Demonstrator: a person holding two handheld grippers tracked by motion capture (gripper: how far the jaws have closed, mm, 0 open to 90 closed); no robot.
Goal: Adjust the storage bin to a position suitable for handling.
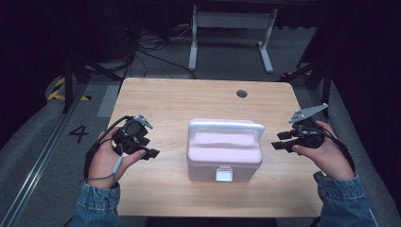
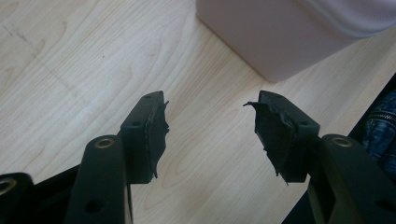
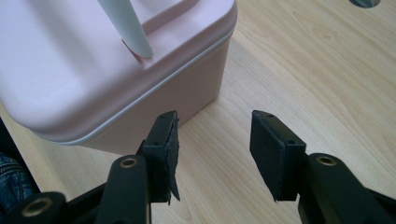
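- Left tongs (image 1: 150, 152) are held in the person's left hand (image 1: 106, 158) over the left part of the table (image 1: 165, 99); jaws are spread w/ nothing between them, only bare wood seen in the gap in the left gripper view (image 2: 210, 133).
- Right tongs (image 1: 279, 142) are held in the right hand (image 1: 328, 153) over the table's right edge; jaws are spread as well, empty, pads apart in the right gripper view (image 3: 215, 140).
- Both tongs are pointed inward at the pink lidded box (image 1: 223, 153), which is set upright near the table's middle, toward the front edge; neither is touching it, each is kept off to its side.
- Box lid is closed; a white carry handle (image 1: 226, 126) is raised over it & a white latch (image 1: 223, 174) is seen on the front wall.
- In the right gripper view the box corner (image 3: 116, 70) is seen just beyond the one jaw, w/ the handle leg (image 3: 126, 28) above.
- A round cable hole (image 1: 241, 93) is seen in the table's far part, well apart from the box.
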